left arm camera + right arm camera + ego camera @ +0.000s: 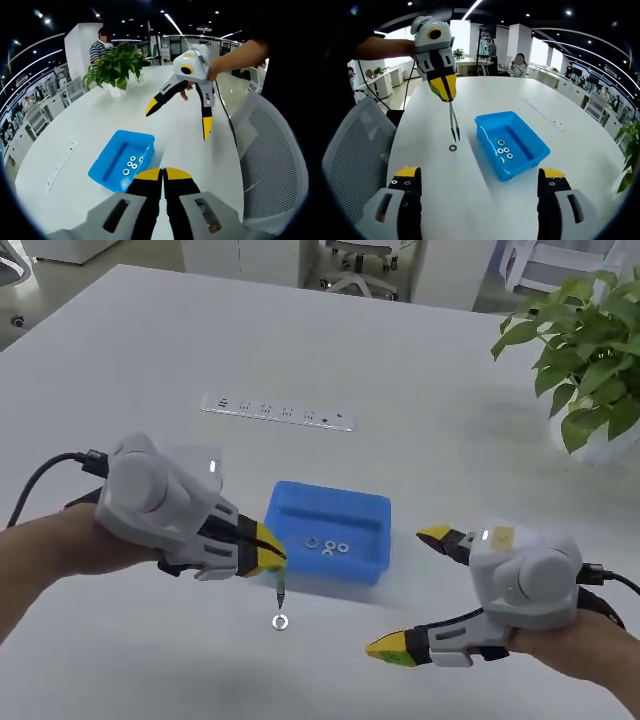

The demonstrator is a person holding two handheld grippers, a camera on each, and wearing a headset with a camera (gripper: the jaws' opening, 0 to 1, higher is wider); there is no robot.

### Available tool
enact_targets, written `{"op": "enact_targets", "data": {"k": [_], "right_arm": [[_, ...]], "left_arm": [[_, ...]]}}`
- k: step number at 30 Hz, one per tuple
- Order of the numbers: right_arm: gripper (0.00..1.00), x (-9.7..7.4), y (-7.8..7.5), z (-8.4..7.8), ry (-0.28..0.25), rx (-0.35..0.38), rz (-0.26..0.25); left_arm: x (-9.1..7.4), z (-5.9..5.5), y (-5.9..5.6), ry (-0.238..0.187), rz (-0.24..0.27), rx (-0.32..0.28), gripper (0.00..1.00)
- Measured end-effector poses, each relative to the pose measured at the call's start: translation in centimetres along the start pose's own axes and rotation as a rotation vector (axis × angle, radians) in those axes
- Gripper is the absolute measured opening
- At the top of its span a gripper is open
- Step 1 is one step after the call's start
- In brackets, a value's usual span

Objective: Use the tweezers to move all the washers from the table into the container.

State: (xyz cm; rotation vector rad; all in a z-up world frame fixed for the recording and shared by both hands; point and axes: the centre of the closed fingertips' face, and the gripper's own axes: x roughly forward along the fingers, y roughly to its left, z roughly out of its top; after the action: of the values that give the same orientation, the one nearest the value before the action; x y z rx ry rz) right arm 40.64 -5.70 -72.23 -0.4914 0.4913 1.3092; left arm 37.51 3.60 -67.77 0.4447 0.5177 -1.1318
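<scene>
The left tongs (268,552) are pressed together on the tweezers (281,586), whose tips hang just beside one washer (280,621) lying flat on the bench (150,360), at 7 o'clock from the blue container (330,502). The right tongs (410,590) stand spread, holding nothing. The washer looks thin, light and slippery: best pinched across its rim

1. The right hand-held gripper (479,175) rises from the bottom edge, its jaws spread wide over the white tabletop (470,200).
2. The left hand-held gripper (445,91) reaches in from the upper left, yellow tips pinched on the tweezers (453,120), which point down.
3. One washer (453,147) lies on the tabletop just past the tweezer points — beside the blue container (517,169).
4. Four washers (504,149) sit clustered inside the container.
</scene>
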Motion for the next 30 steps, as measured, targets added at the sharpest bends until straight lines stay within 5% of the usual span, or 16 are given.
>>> {"op": "enact_targets", "data": {"k": [30], "right_arm": [[0.95, 0.11, 0.98, -0.58, 0.011, 0.009, 0.019]], "left_arm": [[0.68, -1.01, -0.33, -0.006, -0.001, -0.026, 0.05]]}}
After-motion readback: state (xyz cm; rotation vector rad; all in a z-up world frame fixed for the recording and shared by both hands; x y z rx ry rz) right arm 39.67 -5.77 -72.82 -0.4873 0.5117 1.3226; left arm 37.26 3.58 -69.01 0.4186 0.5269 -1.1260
